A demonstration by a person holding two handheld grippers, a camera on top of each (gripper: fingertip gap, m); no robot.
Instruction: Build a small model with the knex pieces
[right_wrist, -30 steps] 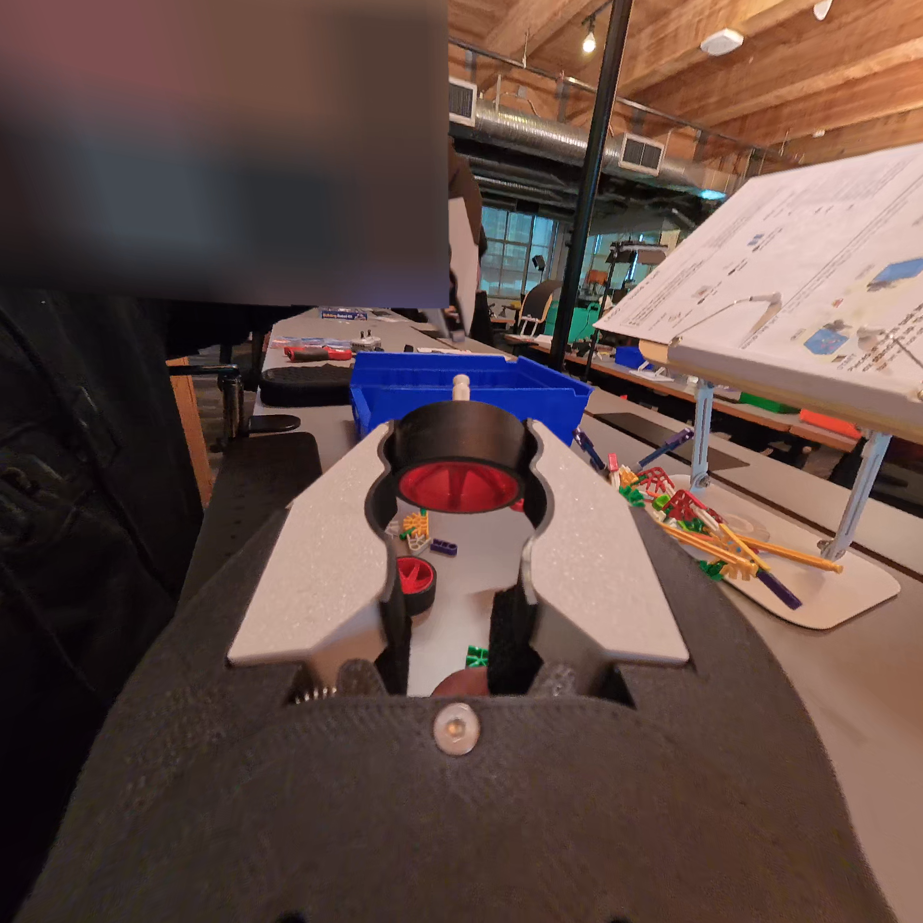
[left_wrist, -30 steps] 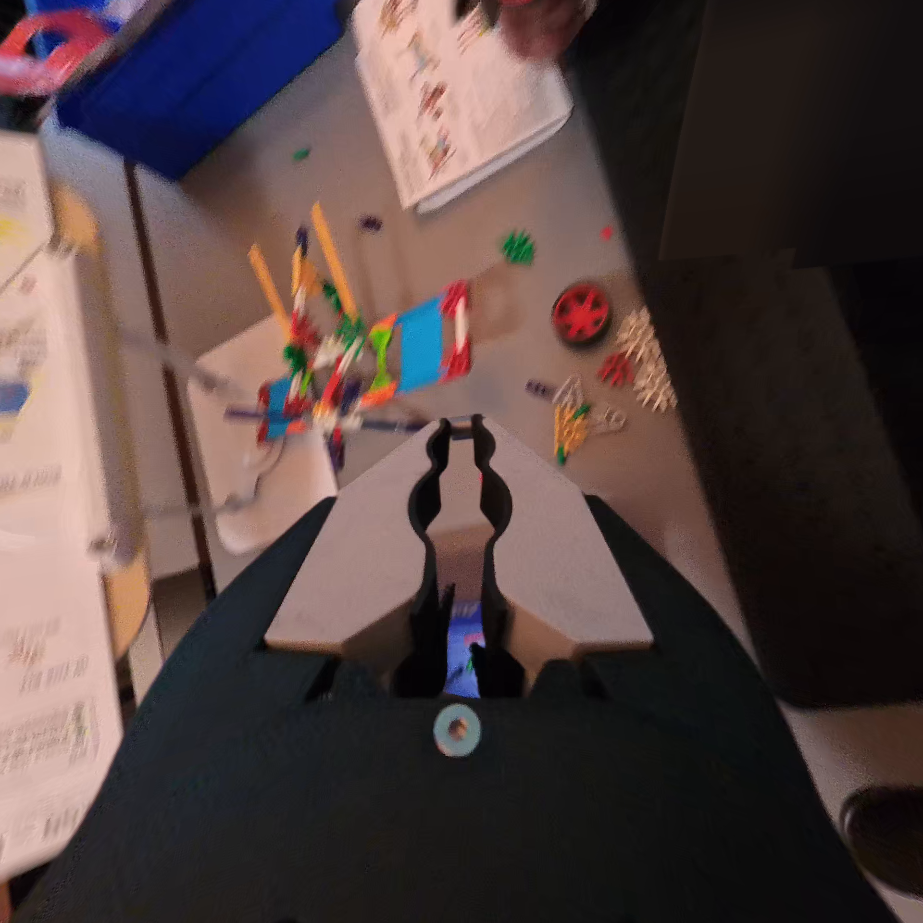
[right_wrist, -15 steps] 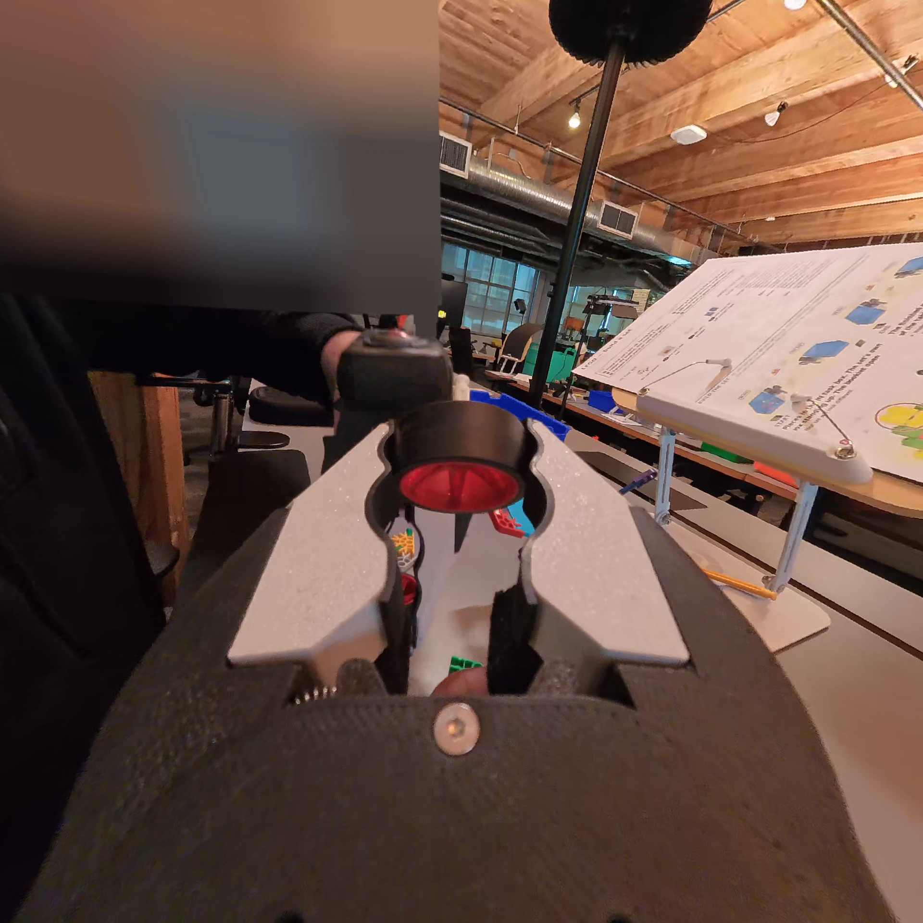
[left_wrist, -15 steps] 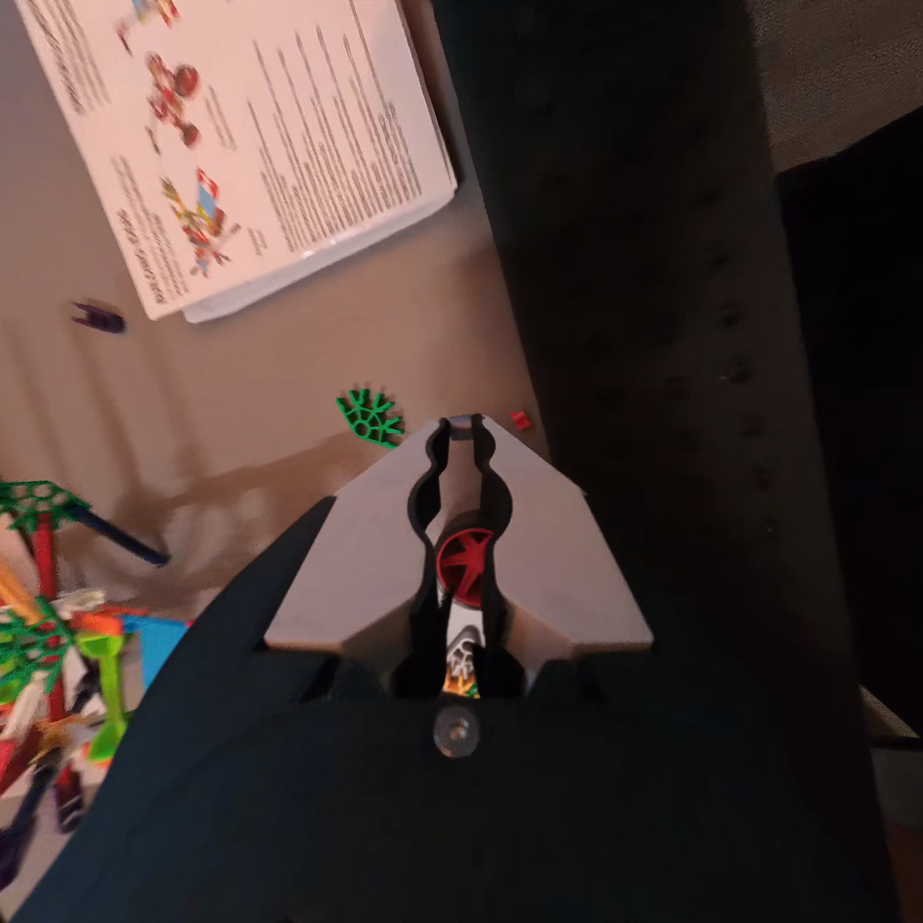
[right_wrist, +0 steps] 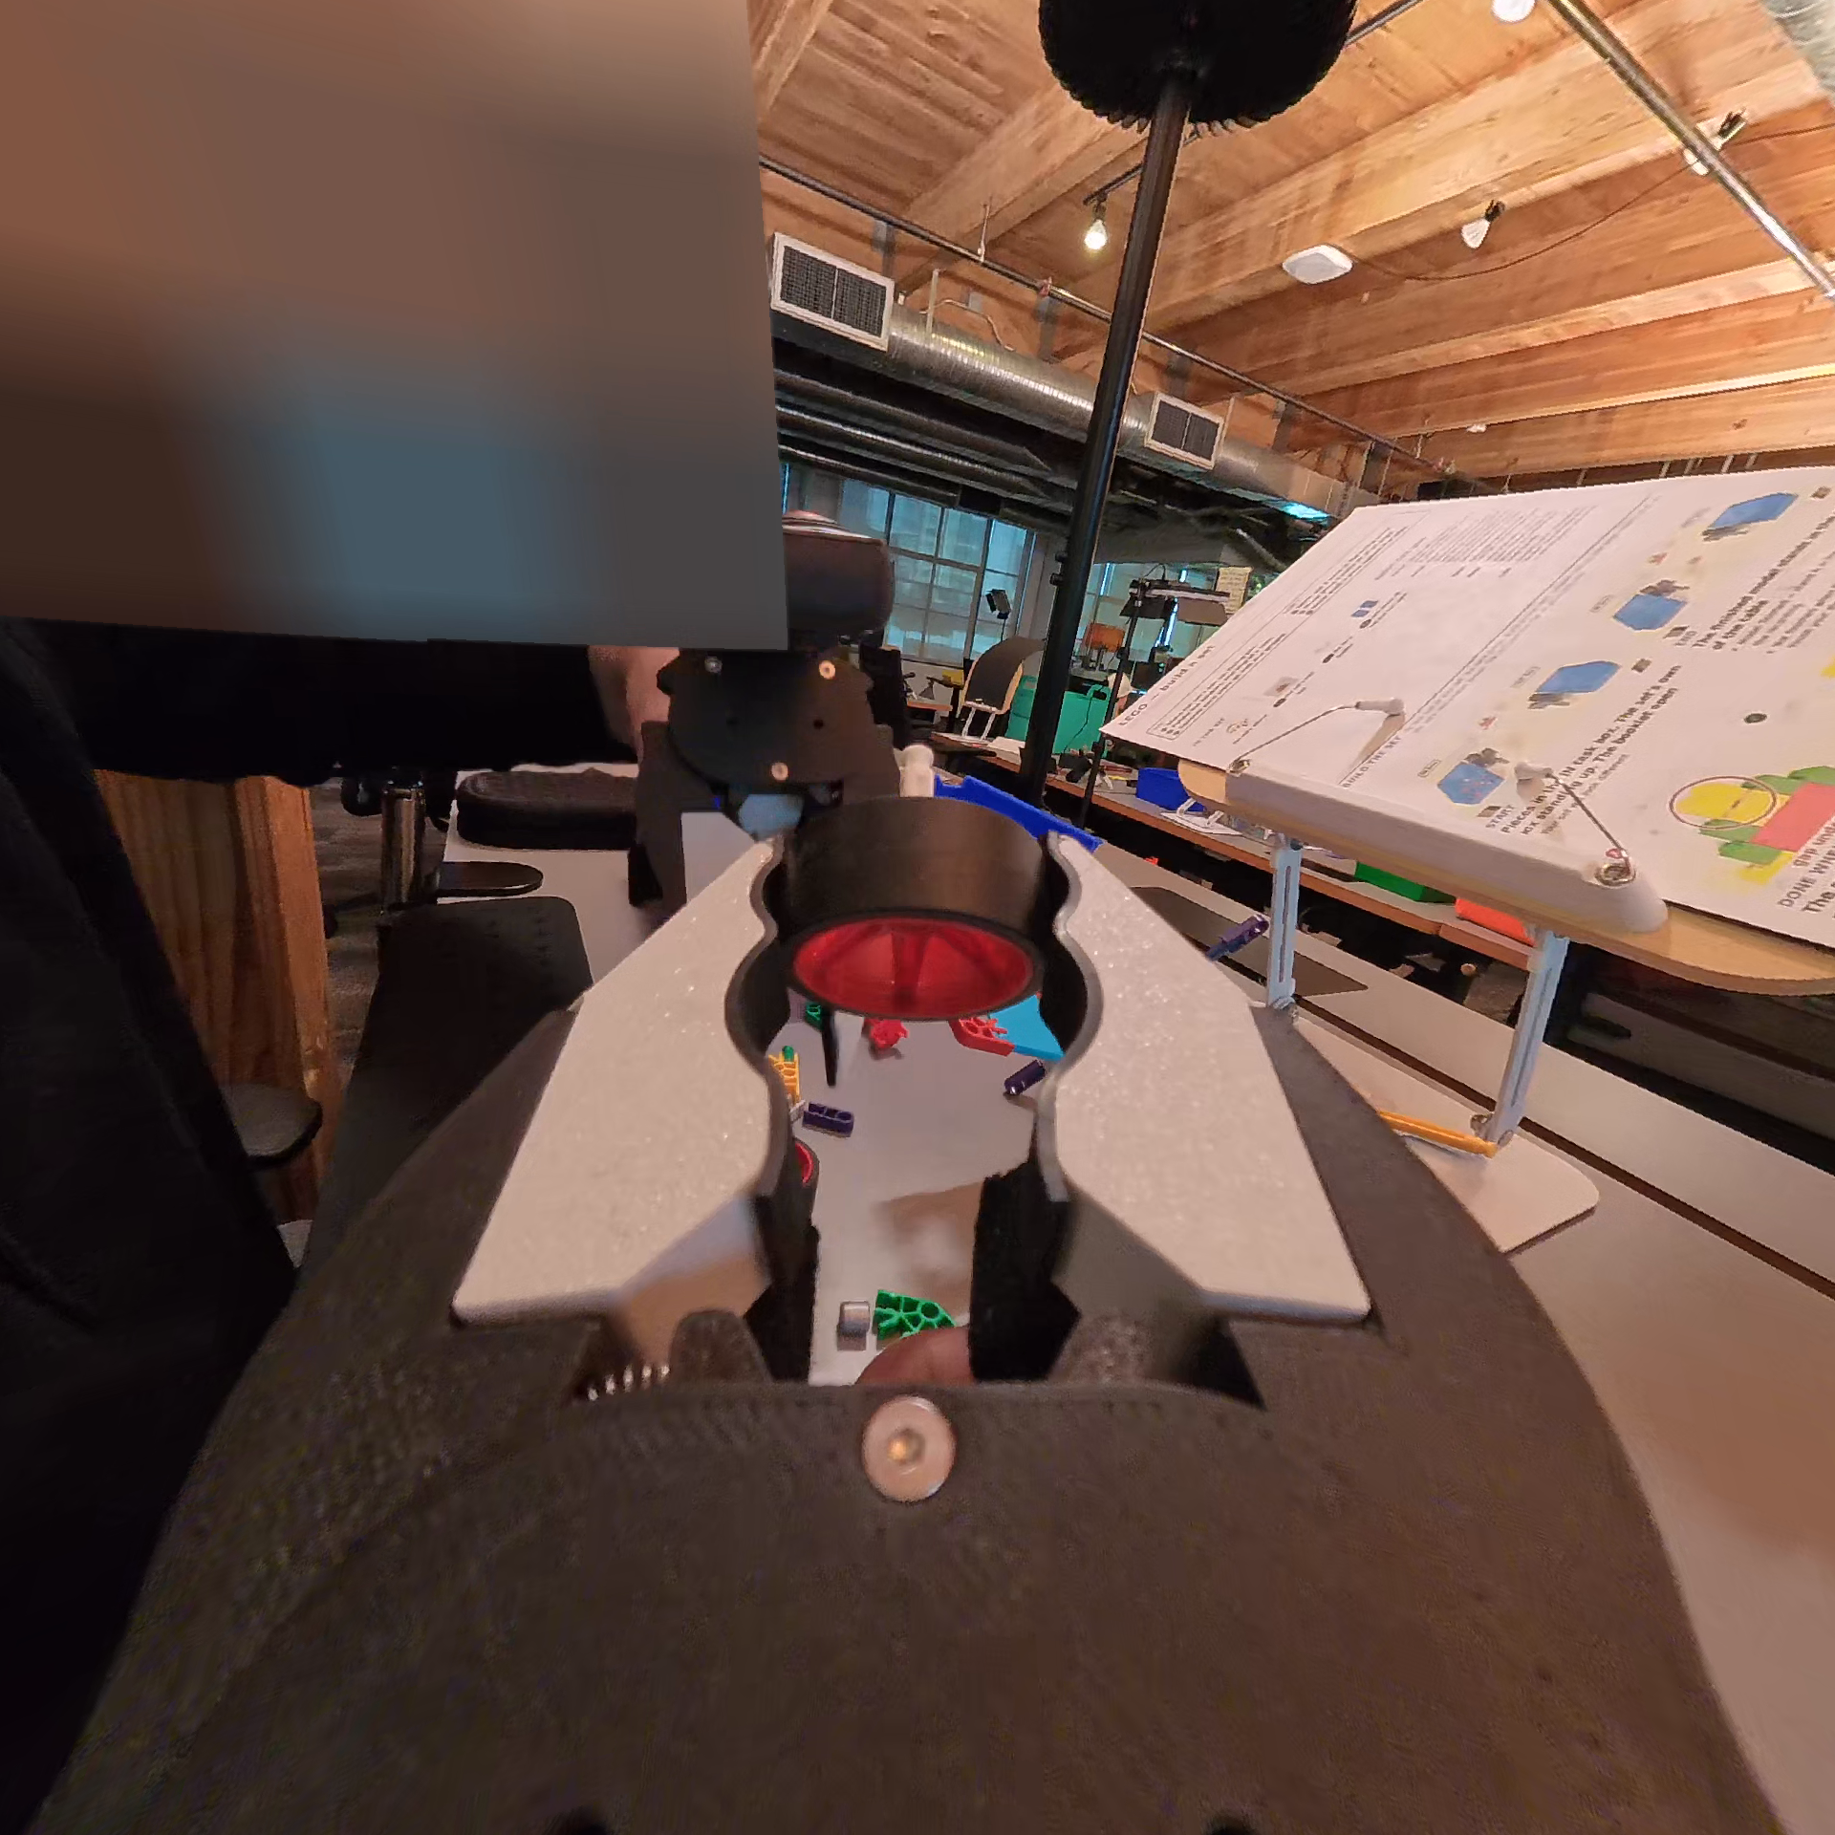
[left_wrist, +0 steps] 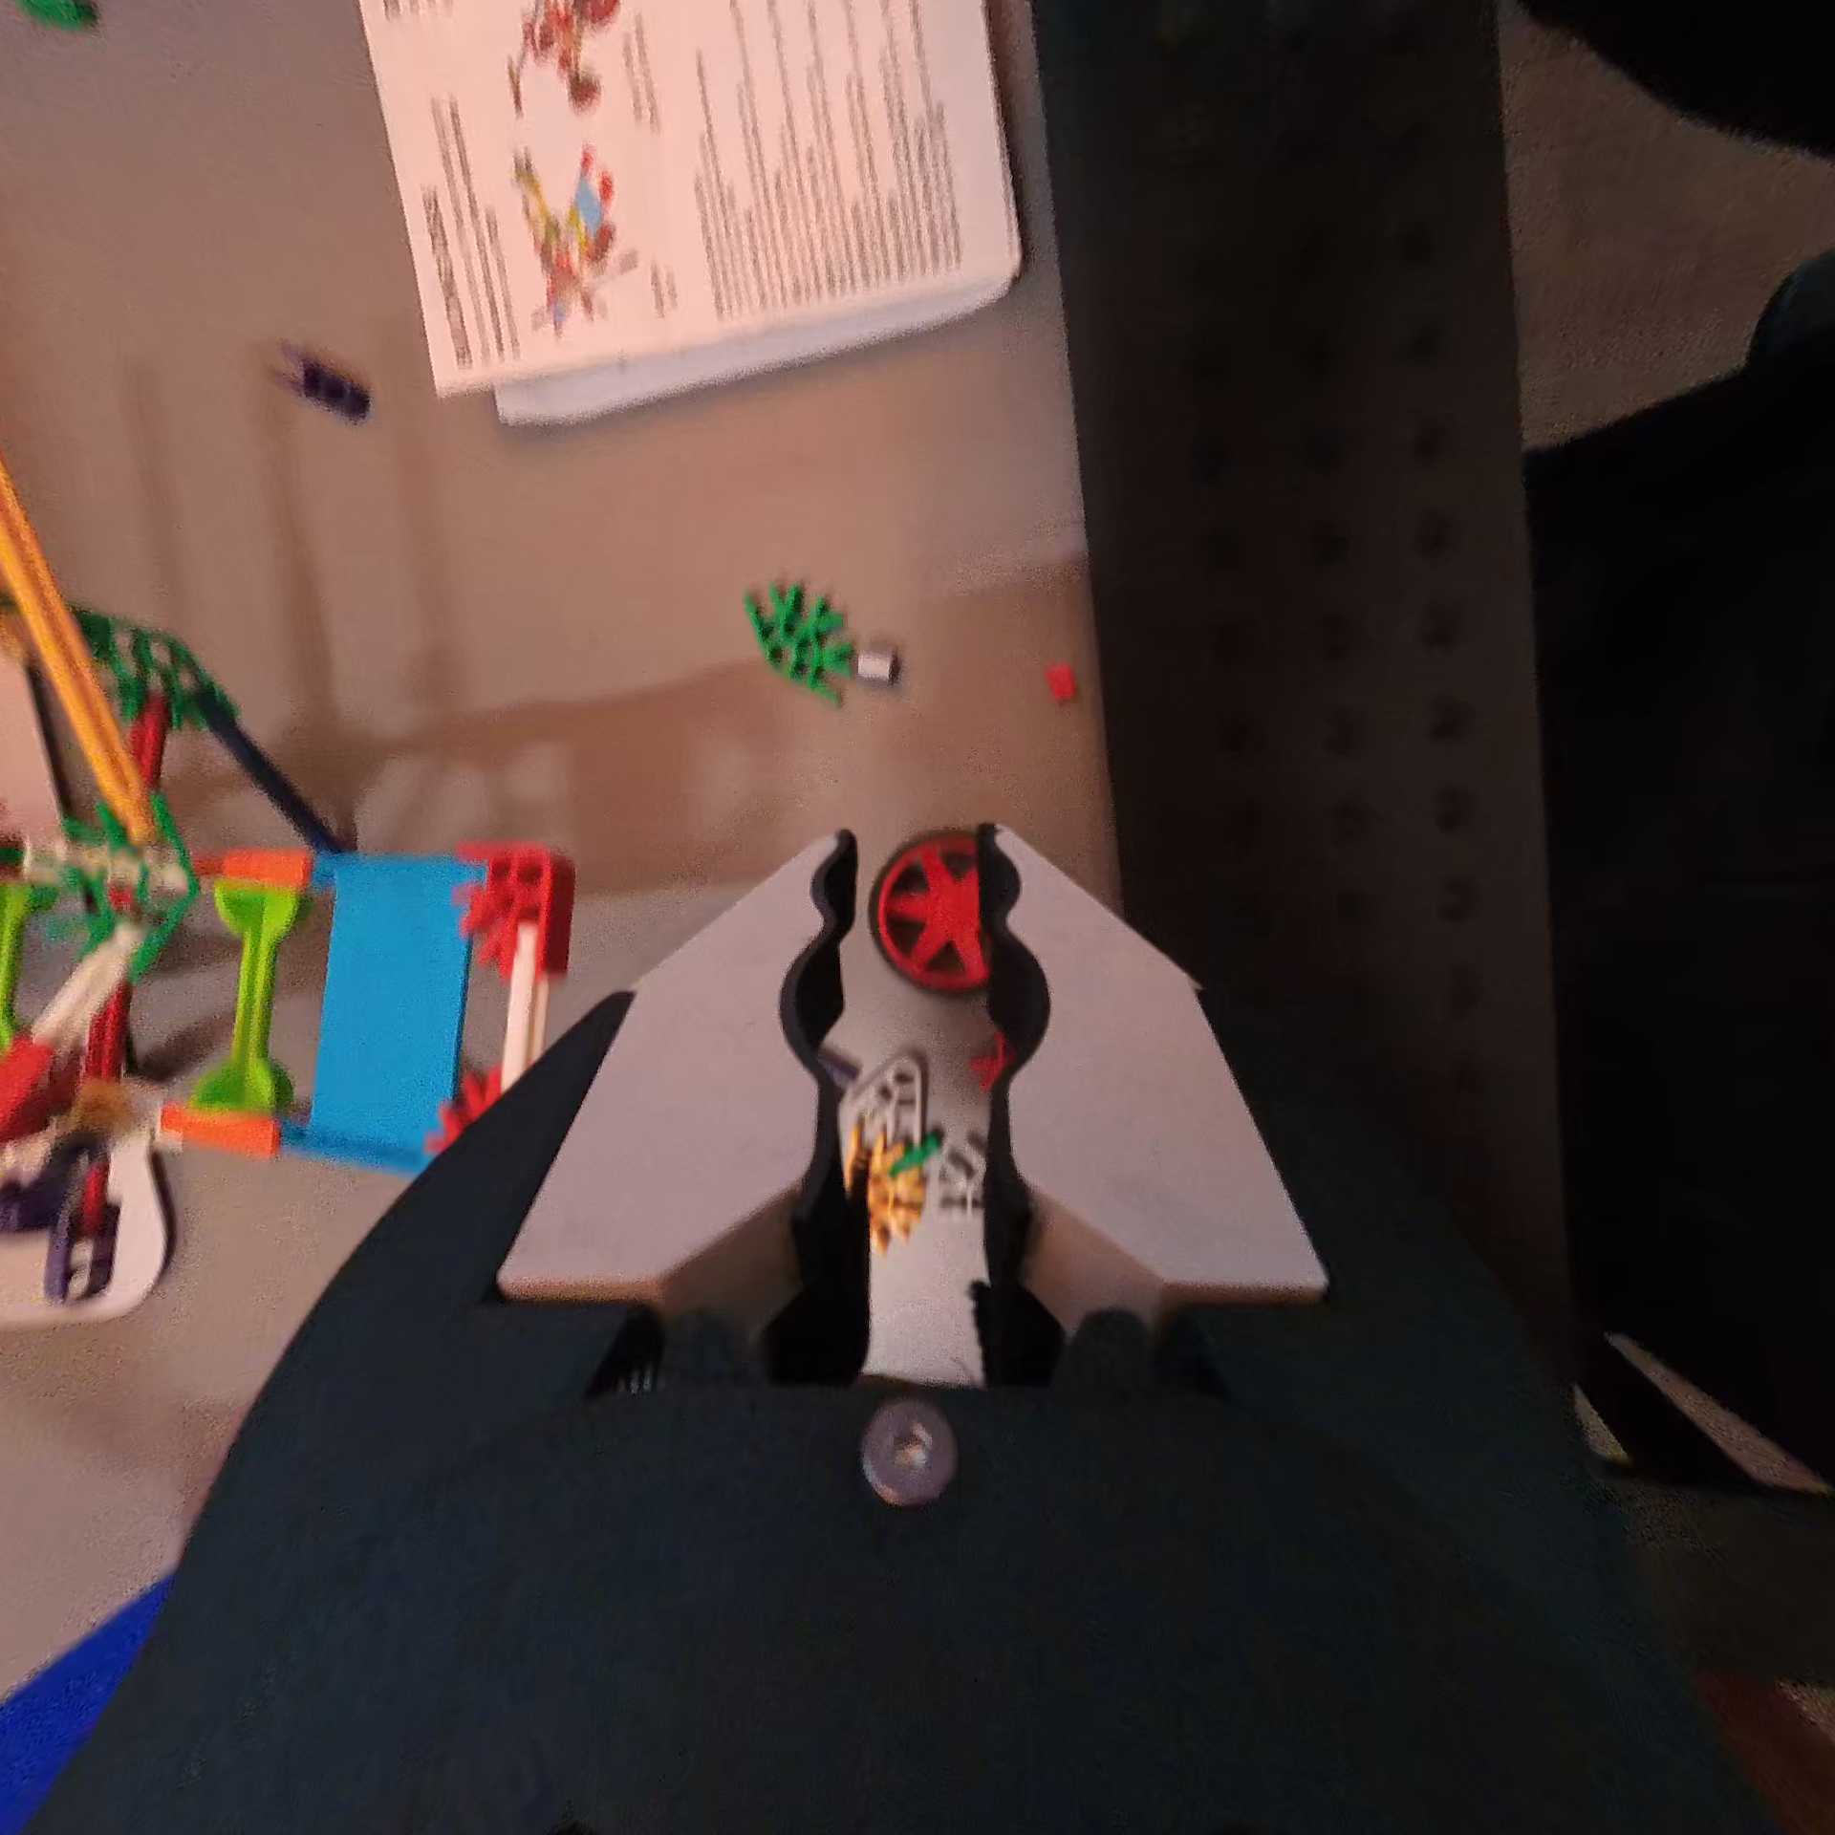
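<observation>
Left wrist view: left gripper is hanging over the grey table, jaws spread and empty; a red-spoked wheel is lying just beyond the tips at 12 o'clock, a rod-and-connector model at 9, a booklet at 11. Advice: centre the tips before closing.

Right wrist view: right gripper is pinching a black tyre with red hub. A booklet stand is sitting at 2 o'clock; timber ceiling overhead.

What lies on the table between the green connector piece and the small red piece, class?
In the left wrist view, a small grey piece lies right beside the green connector; from there to the small red piece the table is bare.
</observation>
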